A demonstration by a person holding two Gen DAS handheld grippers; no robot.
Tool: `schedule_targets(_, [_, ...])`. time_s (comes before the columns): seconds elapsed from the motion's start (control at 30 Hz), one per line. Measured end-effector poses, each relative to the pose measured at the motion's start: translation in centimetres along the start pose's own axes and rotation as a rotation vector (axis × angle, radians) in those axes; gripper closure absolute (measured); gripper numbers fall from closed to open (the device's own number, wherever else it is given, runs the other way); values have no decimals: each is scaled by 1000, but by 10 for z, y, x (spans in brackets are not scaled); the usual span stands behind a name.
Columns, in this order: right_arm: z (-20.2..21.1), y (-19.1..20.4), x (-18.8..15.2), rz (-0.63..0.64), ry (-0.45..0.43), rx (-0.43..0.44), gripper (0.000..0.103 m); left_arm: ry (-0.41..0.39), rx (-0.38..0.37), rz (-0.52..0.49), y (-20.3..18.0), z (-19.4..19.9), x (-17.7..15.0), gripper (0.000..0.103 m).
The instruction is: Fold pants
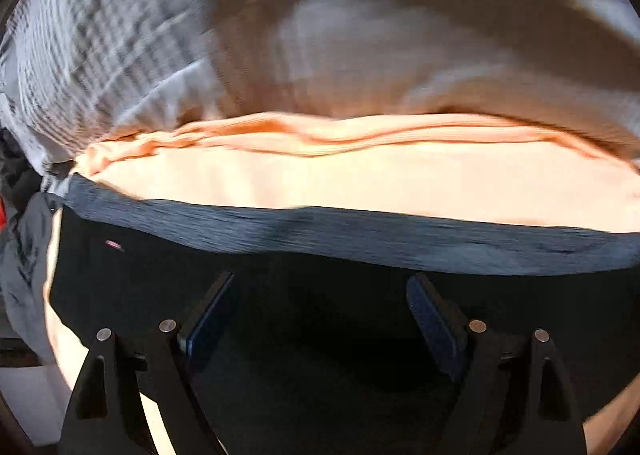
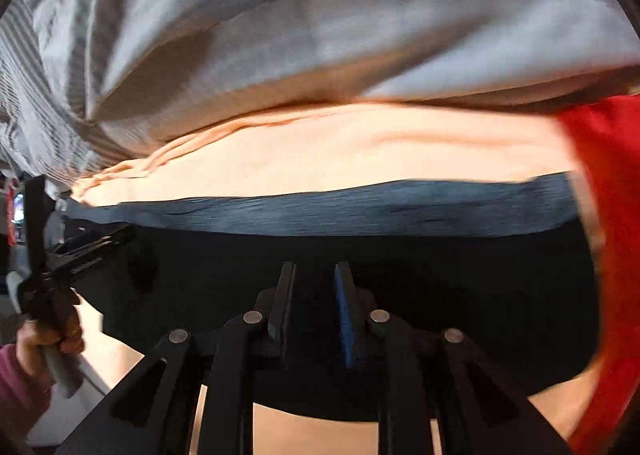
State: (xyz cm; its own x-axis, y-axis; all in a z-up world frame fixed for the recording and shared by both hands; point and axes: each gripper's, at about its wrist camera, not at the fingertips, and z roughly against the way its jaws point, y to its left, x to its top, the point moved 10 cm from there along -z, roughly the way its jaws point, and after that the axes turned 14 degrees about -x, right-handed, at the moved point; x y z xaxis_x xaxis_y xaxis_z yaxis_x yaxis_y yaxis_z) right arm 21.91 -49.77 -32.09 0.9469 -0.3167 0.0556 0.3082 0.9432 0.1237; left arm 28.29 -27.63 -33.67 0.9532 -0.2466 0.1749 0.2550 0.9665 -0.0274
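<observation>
Black pants lie flat on a peach sheet, their grey-blue waistband running across the far edge. My left gripper hangs open just over the black cloth, with nothing between its wide-set fingers. In the right wrist view the same pants and waistband fill the lower half. My right gripper hovers over them with only a narrow gap between its pads; no cloth shows in that gap. At the left edge of this view a hand holds the left gripper over the pants' left side.
A rumpled grey-white striped cover lies bunched beyond the sheet. A red cloth lies against the pants' right end. A grey garment hangs at the left edge of the bed. Both views are blurred.
</observation>
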Motion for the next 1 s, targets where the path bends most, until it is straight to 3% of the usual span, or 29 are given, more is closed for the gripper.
schedule_targets(0.07, [-17, 20, -1, -23, 4, -4, 82, 6, 45, 15, 40, -12, 4, 16])
schedule_targets(0.13, [-36, 18, 2, -21, -3, -57, 82, 5, 42, 45, 65, -24, 6, 16])
schedule_targets(0.2, [-33, 17, 8, -25, -67, -74, 82, -10, 30, 71, 83, -31, 16, 16])
schedule_targets(0.33, [-28, 10, 9, -102, -41, -138, 82, -44, 69, 97, 115, -24, 44, 16])
schedule_targets(0.4, [-14, 22, 2, -118, -30, -186, 82, -55, 47, 101, 131, -10, 48, 16])
schedule_targets(0.47, [4, 45, -8, -88, -51, -146, 81, -68, 53, 58, 148, 9, 44, 16])
schedule_targets(0.6, [22, 102, -48, 38, -61, -103, 57, -50, 89, 37, 199, 20, 13, 16])
schedule_targets(0.63, [16, 117, -61, 62, -41, -84, 57, -26, 120, 43, 216, 13, 0, 16])
schedule_targets(0.67, [6, 129, -68, 74, -19, -83, 57, -17, 115, 54, 229, 4, -5, 2])
schedule_targets(0.73, [-10, 125, -81, 61, 42, -109, 58, -80, 76, 67, 240, 1, -5, 0])
schedule_targets(0.77, [-15, 122, -84, 29, 49, -113, 58, -68, 59, 66, 241, 1, -5, 0])
schedule_targets(0.83, [-6, 122, -80, -38, 33, -83, 57, -48, 67, 49, 238, 6, -6, 0])
schedule_targets(0.9, [8, 136, -90, -100, 62, 63, 57, -44, 63, -12, 227, 27, -14, 0])
schedule_targets(0.93, [14, 155, -102, -108, 94, 179, 57, -55, 42, -34, 223, 34, -16, 0])
schedule_targets(1.0, [20, 184, -124, -101, 151, 305, 56, -64, 10, -63, 212, 43, -24, 0])
